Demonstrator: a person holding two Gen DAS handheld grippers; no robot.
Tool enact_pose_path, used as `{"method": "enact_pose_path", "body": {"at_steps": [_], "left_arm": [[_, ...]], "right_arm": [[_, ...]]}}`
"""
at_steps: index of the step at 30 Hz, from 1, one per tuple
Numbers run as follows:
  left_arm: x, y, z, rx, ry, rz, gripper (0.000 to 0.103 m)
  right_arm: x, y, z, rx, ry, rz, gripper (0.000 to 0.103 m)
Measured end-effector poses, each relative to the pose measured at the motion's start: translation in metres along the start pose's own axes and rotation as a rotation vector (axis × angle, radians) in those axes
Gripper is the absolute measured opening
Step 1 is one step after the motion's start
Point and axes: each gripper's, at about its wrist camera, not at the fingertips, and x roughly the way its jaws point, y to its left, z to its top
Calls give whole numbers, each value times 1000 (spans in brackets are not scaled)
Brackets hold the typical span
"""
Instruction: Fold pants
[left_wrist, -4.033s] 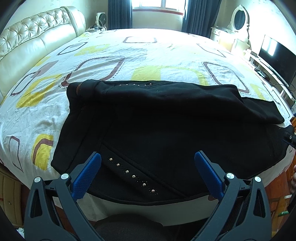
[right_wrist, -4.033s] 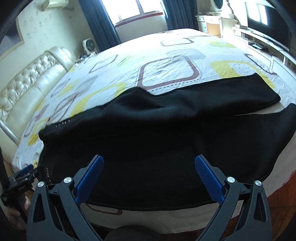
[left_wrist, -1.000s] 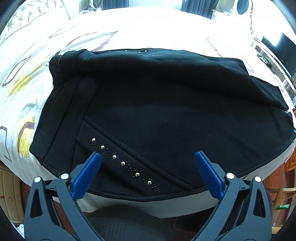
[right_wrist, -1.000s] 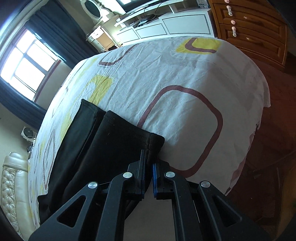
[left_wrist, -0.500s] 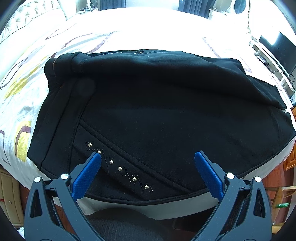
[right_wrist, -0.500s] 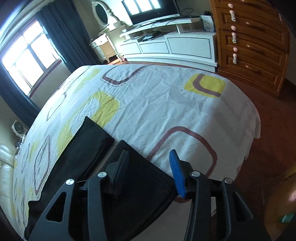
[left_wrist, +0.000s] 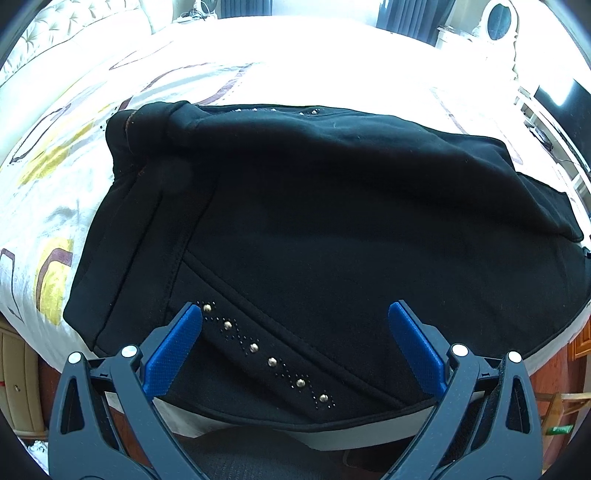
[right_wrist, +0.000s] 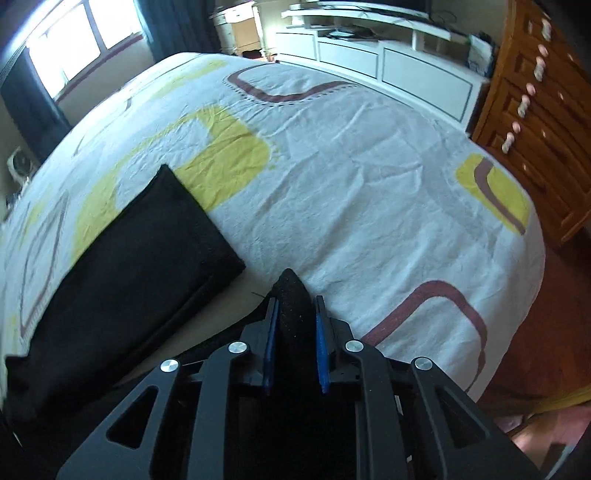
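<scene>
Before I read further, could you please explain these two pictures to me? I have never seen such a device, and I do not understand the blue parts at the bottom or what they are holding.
There is no robot here. A person holds one hand tool, a gripper with two fingers, in each hand. Each gripper carries a wide-angle camera that looks forward along its fingers, so each picture shows its own gripper at the bottom.

The left wrist picture shows the left gripper open, with its blue pads wide apart above black pants. The pants lie on a bed with a white, yellow and brown patterned sheet. A row of small studs decorates them.

The right wrist picture shows the right gripper shut on a fold of the black fabric. Another part of the pants lies flat on the sheet to its left. A wooden dresser stands beyond the bed.
</scene>
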Motion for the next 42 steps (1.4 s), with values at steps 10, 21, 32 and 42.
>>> {"method": "enact_pose_path", "body": {"at_steps": [10, 21, 32, 42], "left_arm": [[-15, 36, 27, -66, -60, -6, 101], [-22, 144, 80, -302, -52, -129, 101], [34, 212, 157, -186, 59, -206, 101], [110, 179, 191, -44, 333, -400, 101]], "right_arm": [[-18, -7, 2, 325, -31, 305, 55], [-22, 80, 4, 149, -74, 345, 57], [-42, 346, -87, -617, 183, 700, 67], [-31, 475, -155, -860, 336, 721, 67]]}}
